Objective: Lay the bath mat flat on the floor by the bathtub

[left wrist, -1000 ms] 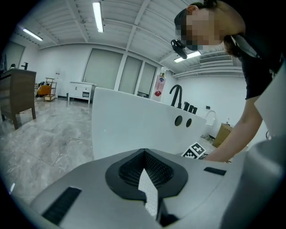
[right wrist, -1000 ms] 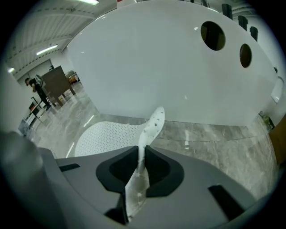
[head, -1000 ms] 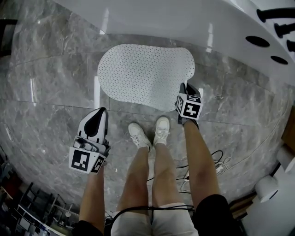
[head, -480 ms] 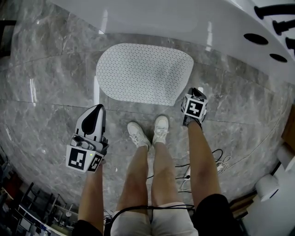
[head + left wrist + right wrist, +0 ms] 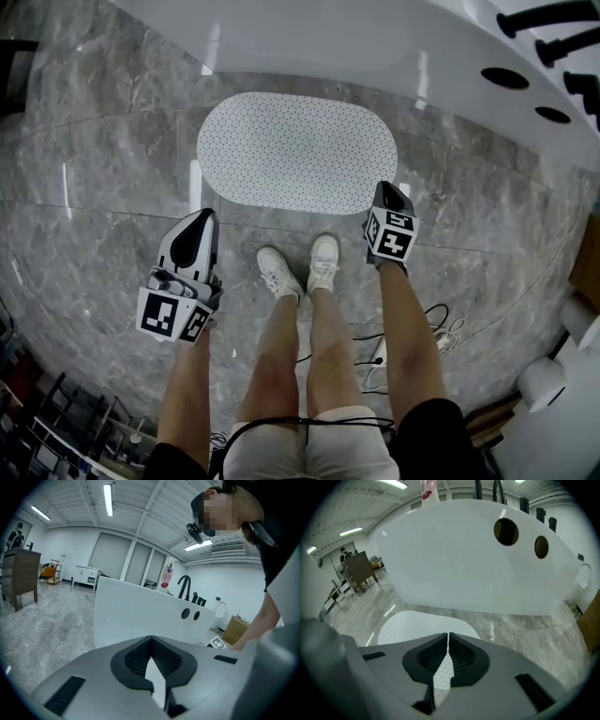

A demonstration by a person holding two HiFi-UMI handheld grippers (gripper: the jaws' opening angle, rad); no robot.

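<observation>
The white dotted bath mat (image 5: 295, 150) lies flat as a full oval on the grey marble floor, along the white bathtub (image 5: 328, 42). My right gripper (image 5: 384, 187) hovers over the mat's near right edge. Its jaws are shut with only a thin slit (image 5: 447, 637), and the mat (image 5: 417, 623) shows flat beyond and beneath them. My left gripper (image 5: 206, 217) hangs higher, just off the mat's near left corner. It is shut (image 5: 150, 640) and faces the tub wall (image 5: 136, 616). A sliver of mat (image 5: 155, 686) shows under its jaws.
The person's white shoes (image 5: 281, 274) stand just behind the mat, between the grippers. Black cables (image 5: 441, 328) trail on the floor at the right. Black taps (image 5: 553, 19) sit on the tub rim at the far right. A white cylinder (image 5: 548, 380) stands low right.
The mat's near right corner, drawn up at the right gripper a second ago, has dropped, so the mat is now a flat oval. The right gripper shifted slightly. The left barely moved.
</observation>
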